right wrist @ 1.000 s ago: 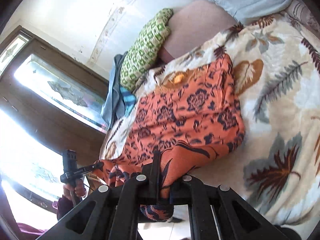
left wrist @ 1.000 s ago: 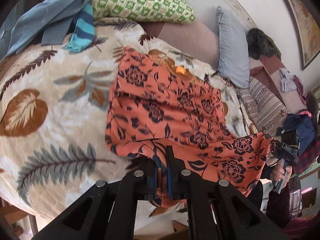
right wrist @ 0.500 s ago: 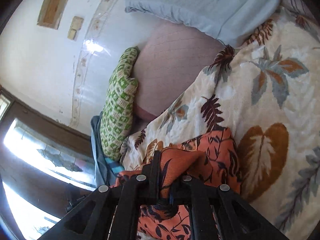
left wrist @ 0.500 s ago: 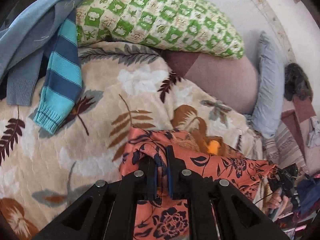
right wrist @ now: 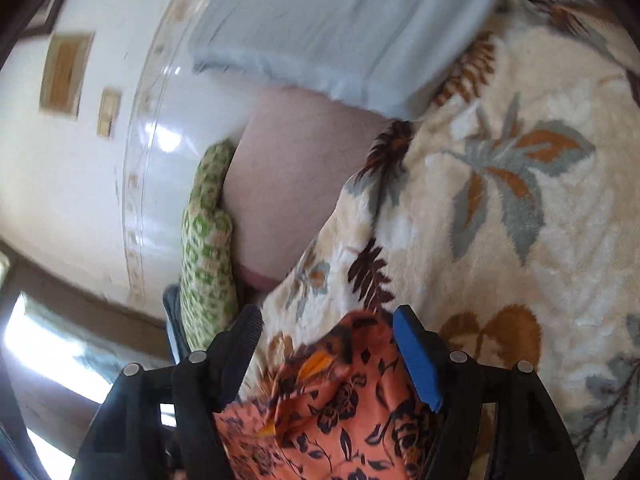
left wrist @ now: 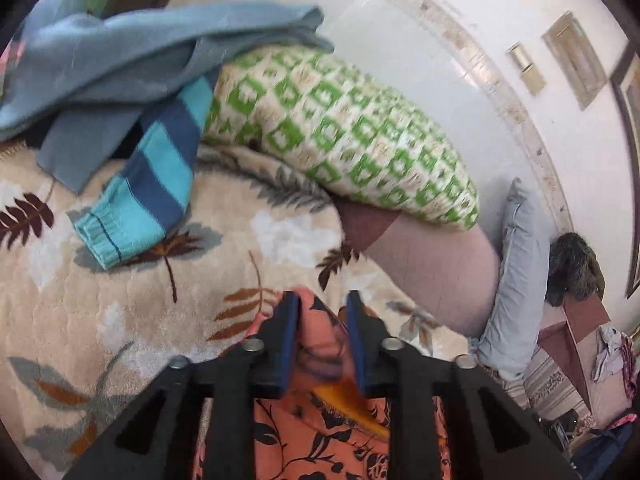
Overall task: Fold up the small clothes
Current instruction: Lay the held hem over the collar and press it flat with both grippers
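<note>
An orange garment with dark flowers (left wrist: pixel 320 440) lies folded on the leaf-patterned blanket (left wrist: pixel 120 320). Its far edge bunches up between the fingers of my left gripper (left wrist: pixel 322 308), whose jaws are opening; the blue pads stand off the cloth on both sides. In the right wrist view the same garment (right wrist: pixel 344 400) lies under and between the fingers of my right gripper (right wrist: pixel 328 320). Those jaws are opening too and stand wide apart, with the cloth slack and a yellow-orange lining showing. The garment's near part is hidden under both grippers.
A green checked pillow (left wrist: pixel 340 128), a pink bolster (left wrist: pixel 432 272) and a grey pillow (left wrist: pixel 516 280) line the wall beyond the garment. A blue striped sleeve (left wrist: pixel 152 200) and a light-blue sweater (left wrist: pixel 120 52) lie at the far left. Bare blanket (right wrist: pixel 520 240) stretches to the right.
Both grippers, shut on the garment's near edge, carried it across toward the pillows and folded the cloth over itself. Both jaws have since parted and the cloth has gone slack.
</note>
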### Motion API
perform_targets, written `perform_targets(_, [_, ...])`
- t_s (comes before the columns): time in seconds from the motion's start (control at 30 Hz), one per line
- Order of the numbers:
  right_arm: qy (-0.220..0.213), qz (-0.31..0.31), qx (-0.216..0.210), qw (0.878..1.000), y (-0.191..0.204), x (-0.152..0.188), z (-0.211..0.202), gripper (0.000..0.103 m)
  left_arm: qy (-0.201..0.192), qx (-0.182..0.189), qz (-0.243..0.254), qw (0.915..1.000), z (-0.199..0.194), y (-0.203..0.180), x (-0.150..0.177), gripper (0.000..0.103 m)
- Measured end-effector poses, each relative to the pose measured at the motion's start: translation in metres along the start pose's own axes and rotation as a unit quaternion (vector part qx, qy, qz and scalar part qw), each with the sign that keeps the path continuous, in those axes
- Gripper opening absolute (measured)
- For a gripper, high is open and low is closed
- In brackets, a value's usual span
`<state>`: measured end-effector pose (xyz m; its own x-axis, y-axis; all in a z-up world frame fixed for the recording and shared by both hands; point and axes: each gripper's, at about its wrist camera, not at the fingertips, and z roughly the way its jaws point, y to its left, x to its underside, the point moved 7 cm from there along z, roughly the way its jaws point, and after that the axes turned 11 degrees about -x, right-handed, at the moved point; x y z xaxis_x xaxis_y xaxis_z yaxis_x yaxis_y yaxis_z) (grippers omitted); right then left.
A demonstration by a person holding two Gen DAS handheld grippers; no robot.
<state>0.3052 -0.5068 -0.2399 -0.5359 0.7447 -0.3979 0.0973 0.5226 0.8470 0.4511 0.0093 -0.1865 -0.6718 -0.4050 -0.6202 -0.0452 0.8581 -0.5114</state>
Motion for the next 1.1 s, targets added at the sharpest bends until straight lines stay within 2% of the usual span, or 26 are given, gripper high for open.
perform_targets(0.03, [0.028,-0.051,0.01,0.998,0.024,0.016,0.01,0.072,-0.052,-0.007,-0.009,0.9986,-0.02,-0.001,-0.005,0.092])
perform_targets(0.07, [0.054,-0.094,0.013,0.994,0.047,0.034,0.021,0.071,-0.1,-0.015,-0.02,0.9947,-0.037,0.0,-0.01,0.103])
perform_targets(0.1, [0.077,-0.128,0.01,0.989,0.067,0.053,0.033,0.07,-0.117,-0.029,-0.018,0.9926,-0.046,0.001,-0.012,0.103])
perform_targets(0.2, [0.152,-0.185,0.012,0.971,0.104,0.113,0.072,0.069,-0.05,-0.09,0.017,0.9945,-0.046,0.004,-0.001,0.103])
perform_targets(0.3, [0.222,-0.23,0.044,0.946,0.112,0.172,0.109,0.057,-0.011,-0.098,0.029,0.9947,-0.054,0.012,0.036,0.103])
perform_targets(0.37, [0.252,-0.255,0.081,0.93,0.106,0.2,0.133,0.037,0.013,-0.1,0.02,0.9947,-0.048,0.024,0.066,0.103])
perform_targets(0.4, [0.263,-0.253,0.091,0.927,0.102,0.208,0.144,0.036,0.033,-0.114,0.024,0.9926,-0.039,0.03,0.078,0.103])
perform_targets(0.47, [0.27,-0.242,0.111,0.925,0.093,0.213,0.166,0.035,0.066,-0.16,0.042,0.984,-0.018,0.043,0.096,0.103])
perform_targets(0.53, [0.262,-0.241,0.133,0.925,0.089,0.205,0.188,0.036,0.066,-0.193,0.057,0.9773,-0.006,0.055,0.101,0.103])
perform_targets(0.6, [0.248,-0.244,0.152,0.925,0.088,0.186,0.212,0.036,0.076,-0.226,0.061,0.9691,0.004,0.068,0.103,0.103])
perform_targets(0.67, [0.229,-0.226,0.185,0.928,0.083,0.158,0.237,0.036,0.081,-0.237,0.053,0.9667,0.014,0.078,0.1,0.103])
perform_targets(0.73, [0.207,-0.183,0.202,0.94,0.075,0.127,0.262,0.036,0.08,-0.247,0.047,0.9646,0.02,0.086,0.095,0.103])
perform_targets(0.8, [0.17,-0.144,0.193,0.956,0.078,0.101,0.27,0.036,0.082,-0.244,0.037,0.9655,0.023,0.089,0.091,0.103])
perform_targets(0.87, [0.132,-0.142,0.168,0.967,0.096,0.087,0.264,0.036,0.078,-0.233,0.026,0.969,0.019,0.087,0.086,0.103])
perform_targets(0.93, [0.129,-0.164,0.134,0.969,0.12,0.095,0.257,0.036,0.072,-0.228,0.024,0.9707,0.015,0.084,0.083,0.103])
perform_targets(0.97, [0.143,-0.177,0.123,0.966,0.129,0.106,0.256,0.036,0.071,-0.227,0.026,0.9709,0.014,0.082,0.083,0.103])
perform_targets(1.03, [0.192,-0.196,0.105,0.956,0.143,0.139,0.262,0.036,0.075,-0.23,0.036,0.9697,0.014,0.077,0.087,0.103])
perform_targets(1.1, [0.222,-0.212,0.107,0.946,0.147,0.173,0.273,0.037,0.083,-0.244,0.068,0.9639,0.017,0.072,0.094,0.103])
